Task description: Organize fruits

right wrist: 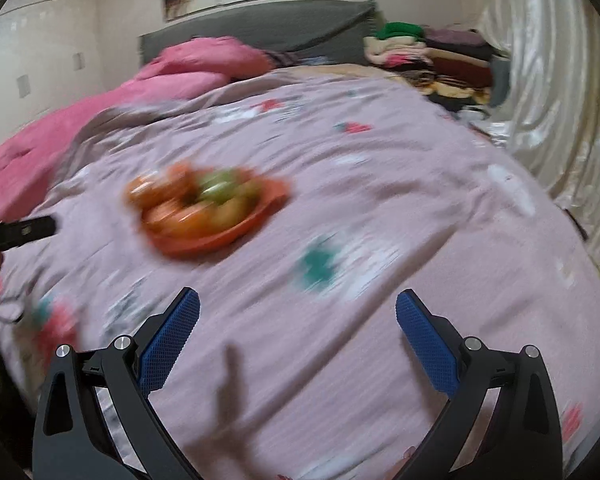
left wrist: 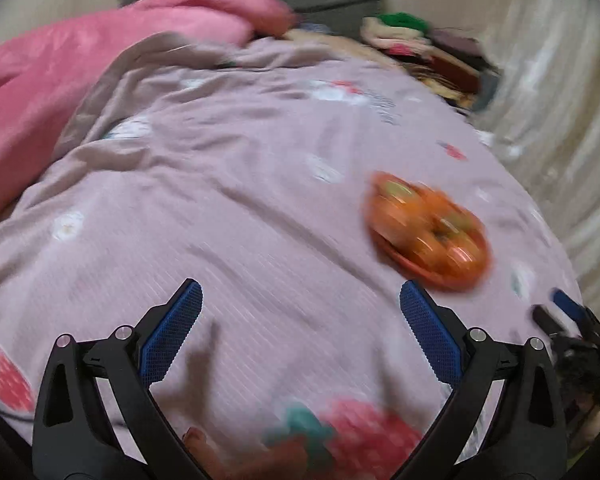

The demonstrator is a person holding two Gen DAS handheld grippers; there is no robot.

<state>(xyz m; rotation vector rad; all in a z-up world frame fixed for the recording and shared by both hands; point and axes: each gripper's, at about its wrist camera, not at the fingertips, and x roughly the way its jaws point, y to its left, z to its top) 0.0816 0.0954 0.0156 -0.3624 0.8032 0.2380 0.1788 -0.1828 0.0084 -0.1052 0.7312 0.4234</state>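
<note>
An orange plate (right wrist: 236, 229) heaped with fruit (right wrist: 198, 200) sits on a bed spread with a pale lilac quilt (right wrist: 380, 208) printed with strawberries and small white motifs, as two hand-held grippers hang above the covers with nothing between their blue-padded fingers. From the right wrist camera the plate lies left of centre, well ahead of the right gripper (right wrist: 298, 316), whose jaws are spread wide over bare quilt; the heap shows glossy orange, tomato-like rounds on its left and front and greener, yellowish pieces towards the right, though motion blur smears the outlines and the exact kinds and count cannot be told. From the left wrist camera the same plate (left wrist: 452, 278) appears to the right of centre, just beyond the right-hand finger of the left gripper (left wrist: 300, 308), its jaws likewise spread wide and empty; here the fruit (left wrist: 428, 224) reads as shiny orange rounds with a touch of green at the far end. The tip of the right gripper (left wrist: 560, 312) shows at the right edge of that view, and a black finger of the left gripper (right wrist: 20, 232) juts in at the left edge of the other. A bright pink duvet (right wrist: 60, 136) is bunched along the left side of the bed, a grey headboard (right wrist: 260, 36) stands at the far end, a pile of folded clothes (right wrist: 432, 56) rests near the far right corner, and pale satin curtains (right wrist: 560, 100) hang on the right.
</note>
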